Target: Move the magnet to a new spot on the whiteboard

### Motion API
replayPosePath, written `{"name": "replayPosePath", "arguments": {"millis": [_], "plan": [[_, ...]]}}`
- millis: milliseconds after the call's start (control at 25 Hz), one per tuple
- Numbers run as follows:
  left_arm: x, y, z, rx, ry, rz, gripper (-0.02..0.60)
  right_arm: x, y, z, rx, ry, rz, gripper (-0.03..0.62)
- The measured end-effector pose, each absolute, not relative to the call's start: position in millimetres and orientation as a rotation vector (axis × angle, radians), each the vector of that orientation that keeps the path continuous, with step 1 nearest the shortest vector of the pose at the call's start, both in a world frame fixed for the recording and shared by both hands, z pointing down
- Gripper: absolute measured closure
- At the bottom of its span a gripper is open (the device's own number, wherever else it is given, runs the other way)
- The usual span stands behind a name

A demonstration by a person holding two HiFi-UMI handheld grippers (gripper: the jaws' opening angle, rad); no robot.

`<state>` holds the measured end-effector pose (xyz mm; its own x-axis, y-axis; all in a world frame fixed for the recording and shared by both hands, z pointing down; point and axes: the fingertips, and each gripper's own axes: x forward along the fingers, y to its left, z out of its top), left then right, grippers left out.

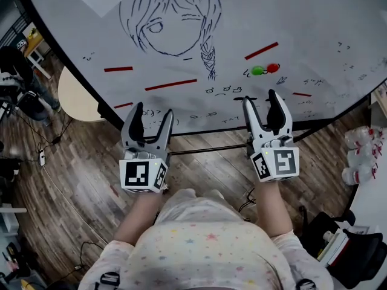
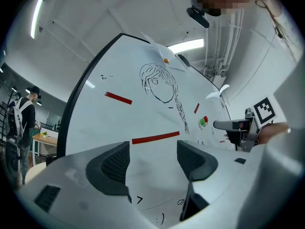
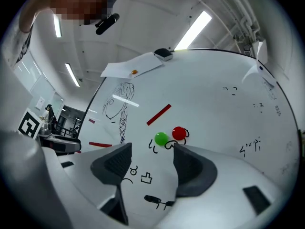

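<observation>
Right gripper (image 3: pixel 150 151) and left gripper (image 2: pixel 152 149), jaws spread and empty, face the whiteboard (image 1: pixel 302 17); the green magnet (image 3: pixel 161 138) and red magnet (image 3: pixel 179 133) cling just beyond the right jaws' tips. Light, hard, probably slick: pinch across the rim

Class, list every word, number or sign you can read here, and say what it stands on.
"7" (likely): whiteboard, low in the left gripper view.
Other whiteboard scribbles: not legible.
Left gripper and right gripper cubes: square patterns, no words.
</observation>
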<state>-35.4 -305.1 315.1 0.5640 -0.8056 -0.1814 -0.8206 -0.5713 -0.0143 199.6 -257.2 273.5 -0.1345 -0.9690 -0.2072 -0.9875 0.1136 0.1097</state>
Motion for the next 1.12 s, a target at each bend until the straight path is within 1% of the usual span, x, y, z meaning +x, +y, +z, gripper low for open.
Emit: {"name": "replayPosePath", "arguments": {"millis": [400, 680, 920, 1120], "plan": [[-48.7, -306.4, 314.8, -2.709, 1.338, 0.232, 0.296, 191.5, -263.0, 261.8, -2.079, 2.214, 0.402, 0.365], [-57.4, -308.8, 311.5, -2.654, 1.442, 0.223, 0.296, 196.9, -272.1, 257.9, -2.059, 2.246, 0.393, 0.375], [-57.7, -305.1, 305.6, -2.596, 1.505, 0.213, 0.296, 201.0, -279.2, 251.9, -2.085, 2.273, 0.498, 0.388], [-58.6, -301.1, 307.4, -2.581, 1.535, 0.208, 0.296, 205.1, -287.0, 255.4, -2.114, 2.272, 0.5, 0.396]]}}
